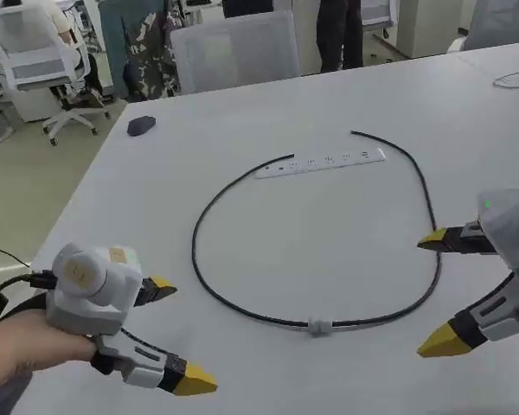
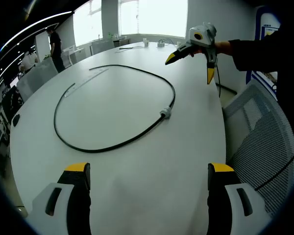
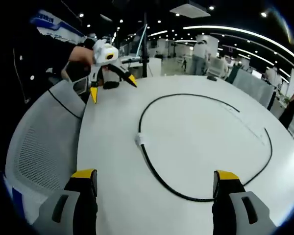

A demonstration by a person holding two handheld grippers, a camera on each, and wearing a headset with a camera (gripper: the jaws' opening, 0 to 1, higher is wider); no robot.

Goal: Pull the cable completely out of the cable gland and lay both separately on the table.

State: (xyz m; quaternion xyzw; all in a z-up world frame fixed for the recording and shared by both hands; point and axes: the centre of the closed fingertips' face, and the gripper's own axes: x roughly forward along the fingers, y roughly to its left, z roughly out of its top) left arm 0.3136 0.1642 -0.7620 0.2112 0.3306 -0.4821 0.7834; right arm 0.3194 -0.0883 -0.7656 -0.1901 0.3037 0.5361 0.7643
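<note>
Now both claws are hanging spread; left gripper (image 1: 178,333) should be pinching the cable gland (image 1: 318,327); right gripper (image 1: 434,294) the black cable (image 1: 194,251) beside it.

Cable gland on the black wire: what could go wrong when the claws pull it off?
The cable gland is small, so the open left claw or right claw might miss it or slip off.
The long looped cable could swing around when pulled and nudge the power strip by its far side.

The white table (image 1: 329,242) bears a looped black cable (image 1: 194,246), its cable gland (image 1: 319,327) and a power strip (image 1: 322,162).
</note>
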